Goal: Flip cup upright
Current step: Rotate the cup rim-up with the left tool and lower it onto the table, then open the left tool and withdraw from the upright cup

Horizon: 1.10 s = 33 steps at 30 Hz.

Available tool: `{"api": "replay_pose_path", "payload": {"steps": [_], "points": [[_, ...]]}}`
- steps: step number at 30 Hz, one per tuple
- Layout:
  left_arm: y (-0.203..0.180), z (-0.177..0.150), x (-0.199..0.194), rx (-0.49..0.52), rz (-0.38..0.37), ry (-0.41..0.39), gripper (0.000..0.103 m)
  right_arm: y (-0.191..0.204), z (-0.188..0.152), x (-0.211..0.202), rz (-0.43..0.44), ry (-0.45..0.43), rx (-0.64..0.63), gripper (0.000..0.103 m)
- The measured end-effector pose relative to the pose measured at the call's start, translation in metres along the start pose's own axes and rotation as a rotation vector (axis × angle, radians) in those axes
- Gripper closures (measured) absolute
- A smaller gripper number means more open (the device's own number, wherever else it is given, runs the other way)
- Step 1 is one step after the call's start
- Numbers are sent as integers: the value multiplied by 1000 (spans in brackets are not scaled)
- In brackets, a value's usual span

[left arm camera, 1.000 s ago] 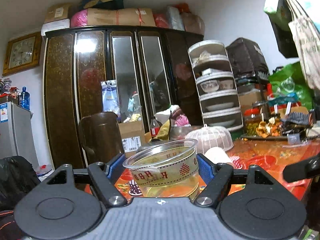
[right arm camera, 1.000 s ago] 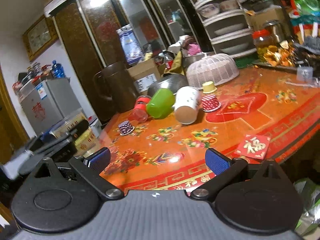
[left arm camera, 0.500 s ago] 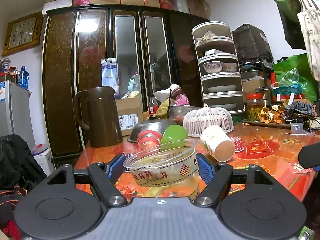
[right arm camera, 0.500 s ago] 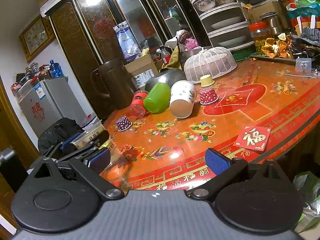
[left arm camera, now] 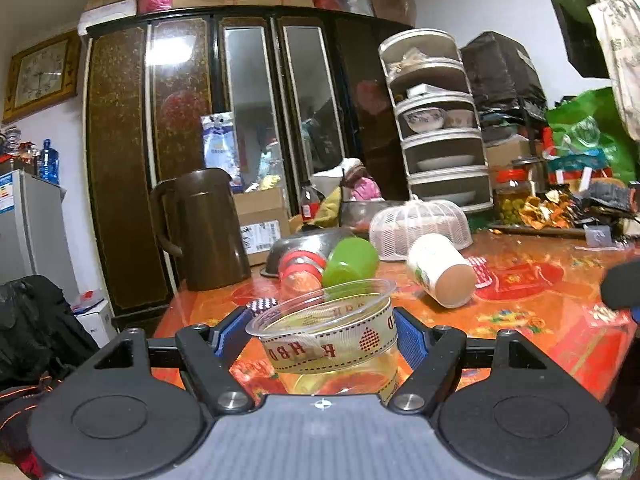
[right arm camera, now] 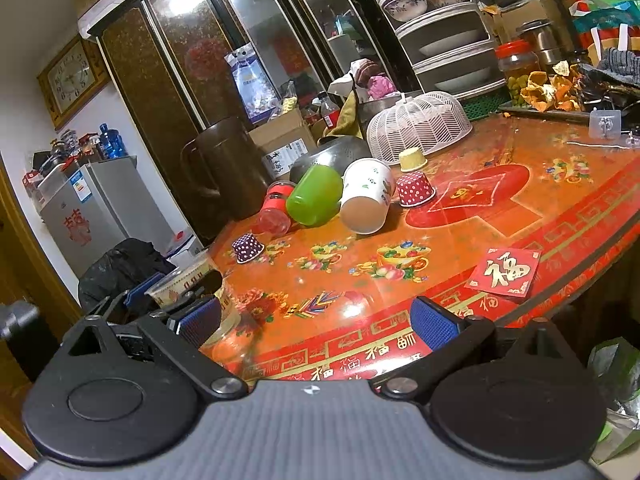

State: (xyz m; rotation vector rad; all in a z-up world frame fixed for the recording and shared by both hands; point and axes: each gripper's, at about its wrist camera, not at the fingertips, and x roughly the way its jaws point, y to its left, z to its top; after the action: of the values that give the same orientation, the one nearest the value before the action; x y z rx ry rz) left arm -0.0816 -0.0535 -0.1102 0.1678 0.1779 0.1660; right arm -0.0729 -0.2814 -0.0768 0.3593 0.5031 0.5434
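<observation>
My left gripper (left arm camera: 320,338) is shut on a clear plastic cup (left arm camera: 324,336) with a cream ribbon band, held upright, mouth up, over the near left edge of the orange table (left arm camera: 520,320). The same cup (right arm camera: 180,282) and left gripper show at the left of the right wrist view. My right gripper (right arm camera: 316,320) is open and empty above the table's front edge. A white paper cup (right arm camera: 366,196), a green cup (right arm camera: 314,196) and a clear red-lidded cup (right arm camera: 274,210) lie on their sides mid-table.
Small upside-down cups stand on the table: purple dotted (right arm camera: 248,248), red dotted (right arm camera: 416,189), yellow (right arm camera: 412,159). A white mesh food cover (right arm camera: 418,125), a steel bowl (right arm camera: 328,156) and a brown jug (right arm camera: 224,172) stand behind. A red card (right arm camera: 506,272) lies near the front edge.
My left gripper has lowered and tipped down with the clear cup, so the table and lying cups came into its view. My right gripper pulled back slightly.
</observation>
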Motion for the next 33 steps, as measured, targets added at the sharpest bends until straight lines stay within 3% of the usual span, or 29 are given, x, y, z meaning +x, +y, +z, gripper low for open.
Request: {"api": "replay_pose_path", "payload": {"steps": [11, 16, 20, 29, 33], "points": [[-4, -8, -7, 32, -15, -15, 24, 0, -3, 1, 5, 5, 3, 1], [-5, -8, -4, 41, -56, 12, 13, 2, -4, 2, 4, 9, 0, 1], [-7, -8, -3, 49, -73, 29, 12, 2, -5, 1, 10, 10, -2, 1], [20, -22, -27, -48, -180, 86, 6, 8, -12, 4, 28, 12, -25, 1], [57, -14, -40, -168, -223, 186, 5, 28, -17, 2, 23, -20, -124, 1]]}}
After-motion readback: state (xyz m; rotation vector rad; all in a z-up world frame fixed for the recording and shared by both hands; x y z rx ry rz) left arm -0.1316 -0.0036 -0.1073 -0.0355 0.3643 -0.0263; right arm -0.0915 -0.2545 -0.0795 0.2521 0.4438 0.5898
